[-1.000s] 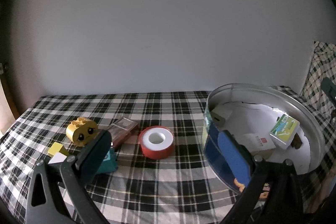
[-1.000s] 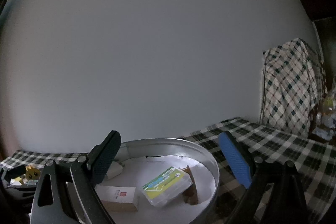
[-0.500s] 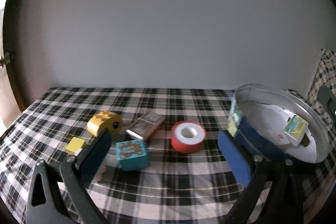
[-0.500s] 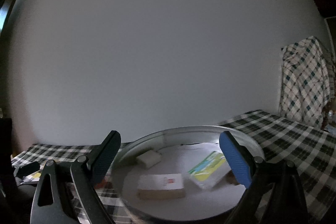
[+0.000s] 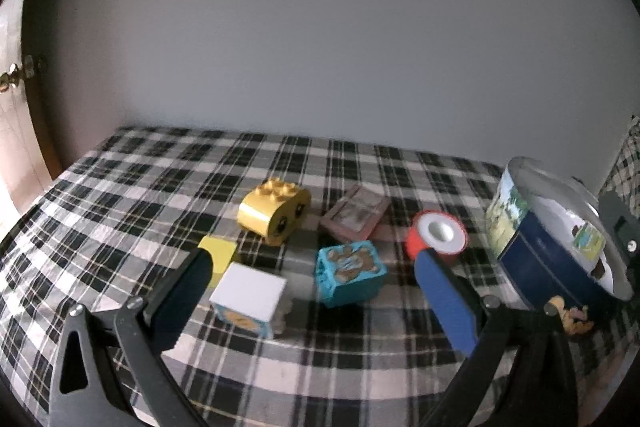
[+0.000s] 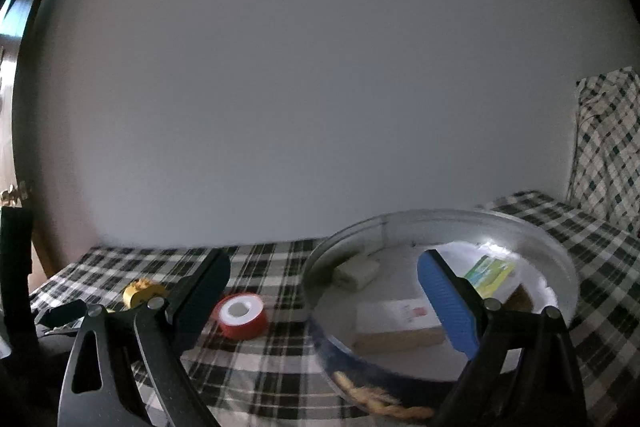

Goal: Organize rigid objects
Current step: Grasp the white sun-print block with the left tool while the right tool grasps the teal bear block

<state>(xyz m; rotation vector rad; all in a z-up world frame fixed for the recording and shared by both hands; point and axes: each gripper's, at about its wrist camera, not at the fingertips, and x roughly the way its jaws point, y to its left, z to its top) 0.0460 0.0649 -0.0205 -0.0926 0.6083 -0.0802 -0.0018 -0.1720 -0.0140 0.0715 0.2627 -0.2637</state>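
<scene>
Left gripper (image 5: pixel 316 299) is held above the checked cloth (image 5: pixel 160 195), aimed forward and down, jaws spread wide with nothing between the pads; the white cube (image 5: pixel 248 297) lies in the gap, closer to the black finger (image 5: pixel 180 303) and not touched by it. From the cube: yellow block (image 5: pixel 219 254) at 11 o'clock, yellow brick (image 5: pixel 274 213) at 12 o'clock, teal cube (image 5: pixel 350 277) at 2 o'clock, flat pink case (image 5: pixel 356 213) beyond it, red tape roll (image 5: pixel 438 239) further right, just behind the blue finger (image 5: pixel 448 301) tip. Round tin (image 5: pixel 532 247) sits at the cloth's right edge, well apart from the toy group. Bare cloth extends behind and left of the toys up to the wall. Right gripper (image 6: pixel 320 303) is held level over the tin's (image 6: pixel 440 217) near rim, jaws spread wide and holding nothing; blue finger (image 6: pixel 446 303) overlaps the tin interior, where a white box (image 6: pixel 394 315), a small white block (image 6: pixel 356 271) and a green packet (image 6: pixel 490 273) lie. Tape roll (image 6: pixel 240 315) sits just left of the tin, a strip of cloth between them
</scene>
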